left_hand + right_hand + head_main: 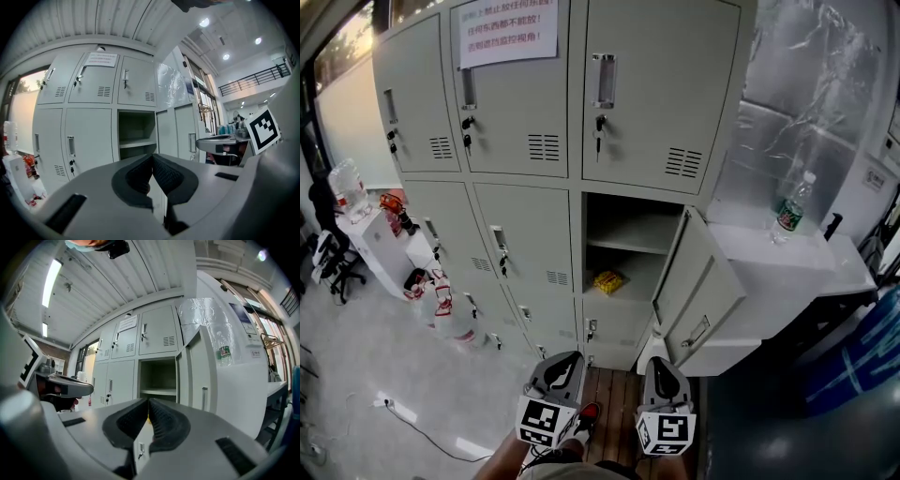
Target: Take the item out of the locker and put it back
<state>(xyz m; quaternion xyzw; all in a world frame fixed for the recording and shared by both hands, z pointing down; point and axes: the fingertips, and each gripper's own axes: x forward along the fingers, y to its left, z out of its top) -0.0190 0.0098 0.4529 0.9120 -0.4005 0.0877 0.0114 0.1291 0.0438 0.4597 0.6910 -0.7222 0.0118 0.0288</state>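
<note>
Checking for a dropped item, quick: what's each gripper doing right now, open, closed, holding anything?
Left gripper: closed, fingers together, nothing between them.
Right gripper: closed, fingers together, nothing between them.

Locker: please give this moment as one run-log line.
locker door: open | yellow item: inside, below the shelf | left claw: shut, empty | right claw: shut, empty

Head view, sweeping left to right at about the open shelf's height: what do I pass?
Large clear water jug → closed locker door → yellow item inside the open locker → swung-open locker door → green-labelled bottle standing on the white counter.
</note>
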